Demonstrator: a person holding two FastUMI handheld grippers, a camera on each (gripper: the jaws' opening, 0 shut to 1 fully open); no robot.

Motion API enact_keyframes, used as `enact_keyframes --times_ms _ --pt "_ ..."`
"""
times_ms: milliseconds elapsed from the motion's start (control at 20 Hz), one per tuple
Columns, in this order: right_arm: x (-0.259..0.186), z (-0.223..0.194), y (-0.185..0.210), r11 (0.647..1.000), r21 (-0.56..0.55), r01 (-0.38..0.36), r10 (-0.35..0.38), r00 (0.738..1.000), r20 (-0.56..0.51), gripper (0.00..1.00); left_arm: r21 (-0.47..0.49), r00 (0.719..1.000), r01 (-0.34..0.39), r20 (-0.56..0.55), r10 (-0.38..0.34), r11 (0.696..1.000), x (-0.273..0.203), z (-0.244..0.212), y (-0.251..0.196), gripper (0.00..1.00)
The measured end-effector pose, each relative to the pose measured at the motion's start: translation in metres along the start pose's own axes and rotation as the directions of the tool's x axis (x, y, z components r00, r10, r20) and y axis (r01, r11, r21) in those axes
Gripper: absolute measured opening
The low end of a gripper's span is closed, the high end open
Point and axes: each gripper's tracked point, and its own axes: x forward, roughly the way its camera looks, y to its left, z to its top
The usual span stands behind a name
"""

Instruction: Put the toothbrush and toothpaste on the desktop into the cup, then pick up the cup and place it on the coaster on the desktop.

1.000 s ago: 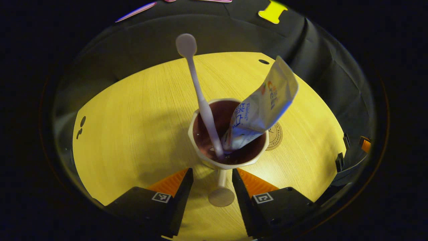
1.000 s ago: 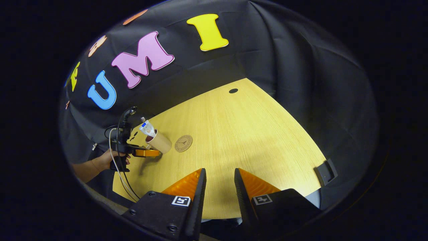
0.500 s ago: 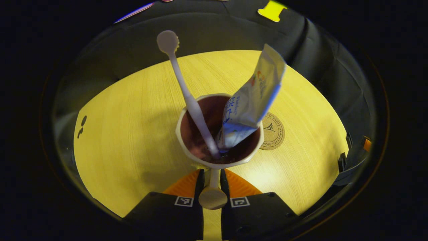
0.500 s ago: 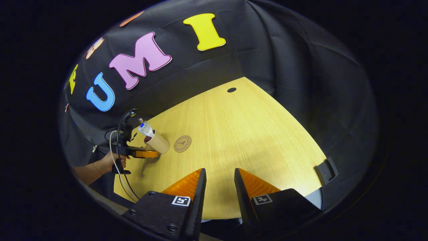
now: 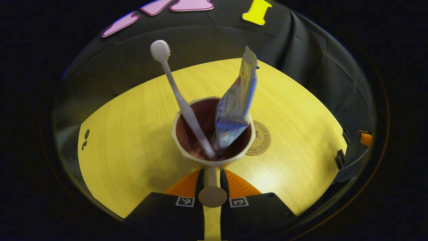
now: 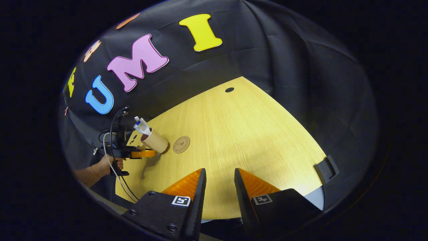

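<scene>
A beige cup (image 5: 175,134) with a dark inside holds a white toothbrush (image 5: 177,97), head up, and a toothpaste tube (image 5: 235,103) leaning on the rim. My left gripper (image 5: 211,179) is shut on the cup's handle (image 5: 212,174), both fingers pressing it. The round cork coaster (image 5: 259,139) lies on the wooden desktop (image 5: 133,134) just right of the cup, partly hidden behind it. In the right gripper view the cup (image 6: 155,140) hangs tilted a little above the desktop, left of the coaster (image 6: 181,144), held by the left gripper (image 6: 142,154). My right gripper (image 6: 219,177) is open, nothing between its fingers.
A hand (image 6: 107,164) with a trailing cable holds the left gripper at the desktop's left edge. A cable hole (image 6: 229,89) sits near the far edge. A black clamp (image 6: 327,169) is fixed at the right edge. The black cloth wall surrounds the desk.
My left gripper went from open to shut on the cup's handle. The cup then rose slightly and the toothpaste swung more upright. The right gripper stayed put.
</scene>
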Motion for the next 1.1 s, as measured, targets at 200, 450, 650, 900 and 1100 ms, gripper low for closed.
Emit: enact_keyframes --times_ms 200,450,650,900,1100 --pt "-0.003 0.003 -0.002 1.0 0.006 0.008 -0.008 1.0 0.005 0.52 0.054 0.999 0.049 0.011 -0.05 0.997 0.004 0.012 -0.033 0.23" --pt "-0.008 0.005 -0.007 0.999 0.019 0.028 -0.029 1.0 0.011 0.53 0.111 0.996 0.086 0.001 -0.087 0.99 0.017 0.022 -0.064 0.28" --pt "-0.027 0.001 -0.029 0.998 0.031 0.056 -0.057 0.998 0.016 0.52 0.133 0.996 0.085 -0.004 -0.085 0.987 0.028 0.026 -0.072 0.23" --pt "-0.028 0.001 -0.033 0.997 0.041 0.072 -0.073 0.997 0.013 0.52 0.135 0.996 0.088 -0.01 -0.088 0.987 0.036 0.027 -0.077 0.23" --pt "-0.03 0.003 -0.036 0.996 0.047 0.079 -0.08 0.997 0.014 0.53 0.129 0.997 0.075 -0.024 -0.072 0.989 0.041 0.022 -0.077 0.23"
